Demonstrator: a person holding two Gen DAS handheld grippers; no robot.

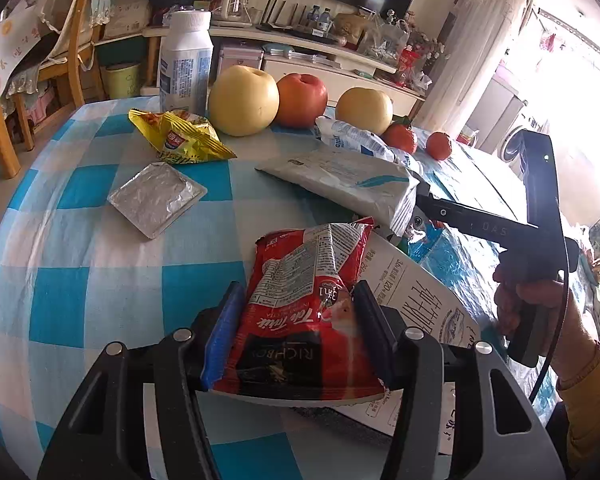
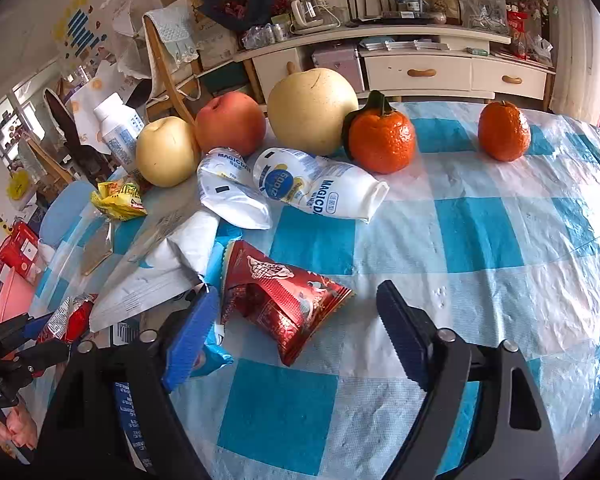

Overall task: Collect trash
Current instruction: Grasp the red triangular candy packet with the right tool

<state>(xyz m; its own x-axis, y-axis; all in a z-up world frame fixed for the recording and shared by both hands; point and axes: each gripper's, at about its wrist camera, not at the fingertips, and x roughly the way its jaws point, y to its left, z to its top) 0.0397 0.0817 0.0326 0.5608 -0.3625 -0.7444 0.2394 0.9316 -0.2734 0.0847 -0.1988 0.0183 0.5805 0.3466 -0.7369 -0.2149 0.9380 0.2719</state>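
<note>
Left gripper (image 1: 300, 312): low at 6 o'clock of the left wrist view, fingers pointing toward 12; jaws closed in on a red tea sachet (image 1: 304, 308), pads pressed to both its sides.
Red tea sachet: crinkled red pack with white print and a black band, upright between the pads, its top corner leaning toward 1 o'clock; lower edge cut off behind the gripper body.
Foil tray (image 1: 156, 198): flat silver square at 10 o'clock of the sachet, on the blue-and-white checked tablecloth (image 1: 60, 280).
Yellow snack wrapper (image 1: 180, 136): crumpled, at 11 o'clock, just in front of a white bottle (image 1: 186, 60).
White pouch (image 1: 348, 184): flat, at 1 o'clock; its right end hidden by the other gripper's finger.
Right hand (image 1: 540, 308): at 3 o'clock, wrapped round the black handle, yellow sleeve showing; partly cut off by the frame edge.
Right gripper (image 2: 296, 328): at 6 o'clock of the right wrist view, jaws spread wide, holding nothing.
Red cone wrapper (image 2: 284, 296): glossy, creased, torn open, lying on the cloth between the open fingers, nearer the left pad; whether it touches the pad cannot be told.
Yogurt pouches (image 2: 312, 188): two white, squashed, at 12 o'clock, in front of the fruit row (image 2: 312, 112).
</note>
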